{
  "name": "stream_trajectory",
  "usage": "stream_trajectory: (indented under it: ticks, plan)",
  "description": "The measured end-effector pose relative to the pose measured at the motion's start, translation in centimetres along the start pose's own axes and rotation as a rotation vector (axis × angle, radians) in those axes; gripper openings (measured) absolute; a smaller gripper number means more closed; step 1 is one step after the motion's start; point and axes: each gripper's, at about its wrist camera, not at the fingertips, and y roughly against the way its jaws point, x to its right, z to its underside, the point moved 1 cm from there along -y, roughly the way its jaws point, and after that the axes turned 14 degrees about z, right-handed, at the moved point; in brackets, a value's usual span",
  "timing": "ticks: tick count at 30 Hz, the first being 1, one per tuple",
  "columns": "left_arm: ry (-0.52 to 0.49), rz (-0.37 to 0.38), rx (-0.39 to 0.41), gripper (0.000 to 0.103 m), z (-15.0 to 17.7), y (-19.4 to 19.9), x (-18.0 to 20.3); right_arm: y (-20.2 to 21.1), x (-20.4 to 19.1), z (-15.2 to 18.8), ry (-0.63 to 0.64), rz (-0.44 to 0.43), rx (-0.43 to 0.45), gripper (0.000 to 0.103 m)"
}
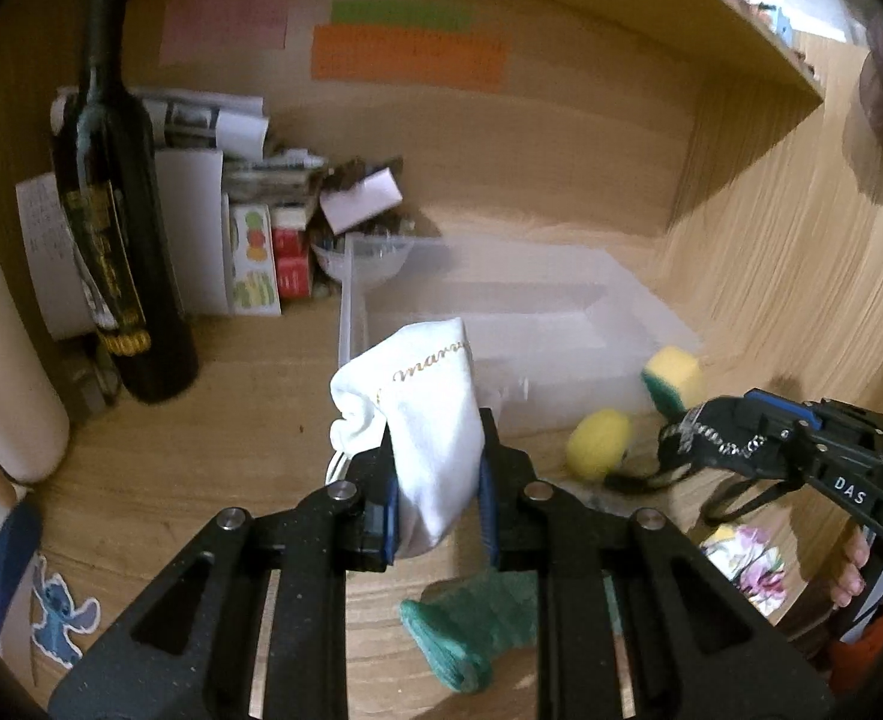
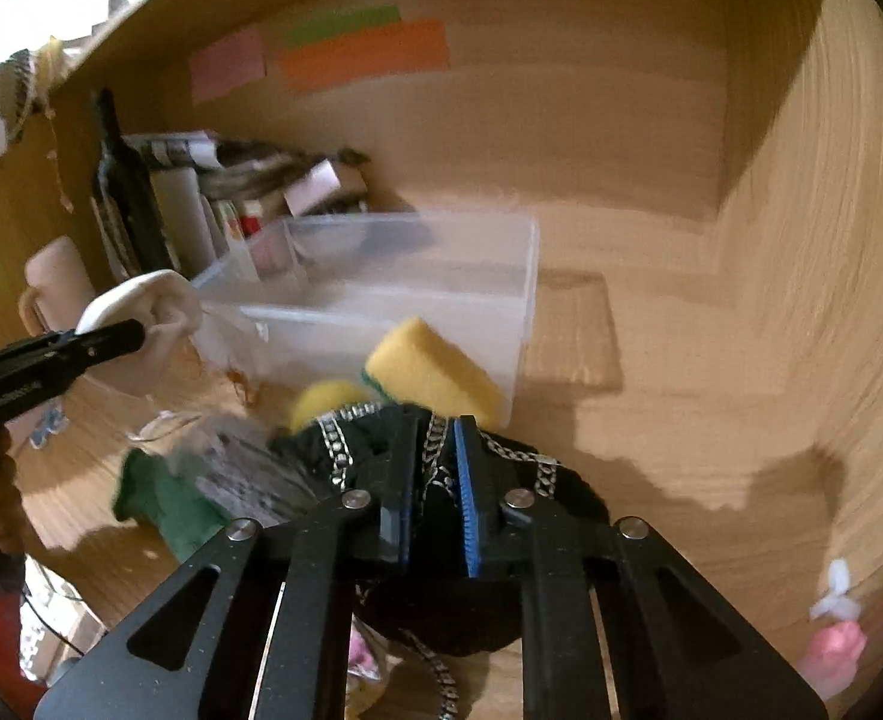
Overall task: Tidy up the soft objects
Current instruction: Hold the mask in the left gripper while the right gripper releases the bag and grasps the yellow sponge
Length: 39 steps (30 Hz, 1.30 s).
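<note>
Left claw (image 1: 438, 498) clamps soft white pouch (image 1: 423, 414); right claw (image 2: 432, 492) pinches black chain-trimmed fabric (image 2: 441, 606).

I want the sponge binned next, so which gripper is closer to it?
Right. The right gripper, shut on a black cloth, sits just short of the sponge; the left gripper, holding the white sock, is farther left.

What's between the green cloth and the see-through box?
In the left wrist view, the left claw holding the white sock sits between the green cloth and clear box.
</note>
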Motion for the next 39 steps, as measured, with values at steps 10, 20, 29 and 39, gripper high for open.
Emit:
stream_trajectory:
  ticks: [10, 20, 29, 39]
  plan:
    - [-0.042, -0.007, 0.091, 0.02, -2.7, 1.8, 1.0, 2.8, -1.1, -2.5, 0.018, -0.019, 0.118, 0.007]
    - [-0.036, 0.008, 0.062, 0.02, -1.8, 1.2, 1.2, -1.1, -1.6, -1.0, 0.105, 0.005, -0.02, 0.062]
    - [-0.039, -0.008, 0.053, 0.02, -1.6, 1.1, 0.6, -7.0, -2.1, -1.0, 0.164, -0.014, -0.163, 0.068]
    - [-0.056, 0.009, 0.075, 0.02, -3.1, 1.0, 0.8, -7.2, -1.7, -0.5, 0.131, -0.07, -0.191, 0.038]
